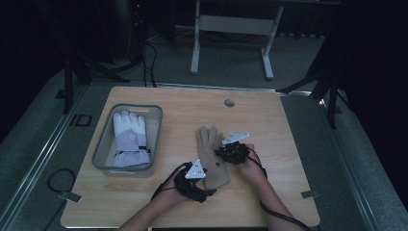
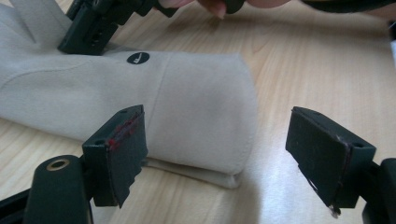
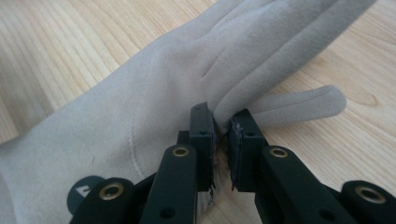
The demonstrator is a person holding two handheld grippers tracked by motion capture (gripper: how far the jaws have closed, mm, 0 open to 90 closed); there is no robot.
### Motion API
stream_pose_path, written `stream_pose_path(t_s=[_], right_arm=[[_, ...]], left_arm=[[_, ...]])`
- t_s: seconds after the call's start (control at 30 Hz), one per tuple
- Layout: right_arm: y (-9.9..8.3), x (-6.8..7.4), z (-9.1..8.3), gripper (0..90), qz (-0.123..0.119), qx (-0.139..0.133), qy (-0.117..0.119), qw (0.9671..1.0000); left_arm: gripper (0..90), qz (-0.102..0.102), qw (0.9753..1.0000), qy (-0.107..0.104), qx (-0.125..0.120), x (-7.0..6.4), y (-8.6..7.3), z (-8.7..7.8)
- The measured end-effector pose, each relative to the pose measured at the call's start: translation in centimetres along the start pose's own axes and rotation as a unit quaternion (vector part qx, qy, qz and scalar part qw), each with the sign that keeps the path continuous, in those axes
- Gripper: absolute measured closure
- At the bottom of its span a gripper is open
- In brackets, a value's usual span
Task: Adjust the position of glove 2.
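Observation:
A beige glove [image 1: 208, 144] lies flat on the wooden table [image 1: 269, 125], fingers pointing away from me. My right gripper [image 1: 220, 153] sits at its right edge; in the right gripper view the jaws [image 3: 223, 125] are shut on the glove's [image 3: 154, 93] edge at the base of the thumb. My left gripper [image 1: 208, 187] is at the cuff end. In the left gripper view it [image 2: 224, 156] stands open, one jaw against the cuff [image 2: 201, 116] and the other out over bare wood. The right gripper [image 2: 93, 28] shows farther up the glove.
A grey bin [image 1: 137, 107] at the table's left holds a white and lavender padded glove [image 1: 129, 137]. A round cable hole [image 1: 229, 102] sits near the far edge. Bare wood lies to the right of the beige glove and along the front edge.

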State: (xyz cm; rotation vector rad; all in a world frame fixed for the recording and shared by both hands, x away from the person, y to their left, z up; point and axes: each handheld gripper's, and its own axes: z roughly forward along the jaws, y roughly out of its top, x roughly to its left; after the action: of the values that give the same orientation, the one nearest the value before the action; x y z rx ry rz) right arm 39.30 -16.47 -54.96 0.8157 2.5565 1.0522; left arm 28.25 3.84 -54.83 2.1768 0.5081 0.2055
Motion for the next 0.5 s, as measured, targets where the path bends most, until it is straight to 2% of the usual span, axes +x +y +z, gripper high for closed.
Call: stream_pose_path(t_s=[0.07,0.23,0.3,0.37,0.43,0.5], right_arm=[[-0.1,-0.1,0.0,81.4,0.017,-0.003,0.002,0.9999],[-0.2,0.0,0.0,81.3,0.029,-0.006,-0.002,0.9996],[-0.2,0.0,0.0,81.3,0.031,-0.006,-0.003,0.9995],[-0.2,0.1,0.0,81.2,0.033,-0.006,-0.004,0.9994],[-0.2,0.1,0.0,81.2,0.034,-0.005,-0.005,0.9994],[-0.2,0.1,0.0,81.3,0.036,-0.006,-0.005,0.9993]], left_arm=[[20.3,0.008,0.9999,0.006,0.001,-0.1,0.1,0.1],[20.2,0.036,0.9991,0.019,0.012,-0.6,0.2,0.7],[20.2,0.055,0.9976,0.031,0.028,-0.9,0.1,1.2],[20.4,0.064,0.9966,0.04,0.035,-1.0,0.0,1.5],[23.0,0.077,0.9951,0.049,0.038,-1.3,-0.1,1.7],[35.1,0.084,0.9941,0.052,0.045,-1.2,-0.1,1.7]])
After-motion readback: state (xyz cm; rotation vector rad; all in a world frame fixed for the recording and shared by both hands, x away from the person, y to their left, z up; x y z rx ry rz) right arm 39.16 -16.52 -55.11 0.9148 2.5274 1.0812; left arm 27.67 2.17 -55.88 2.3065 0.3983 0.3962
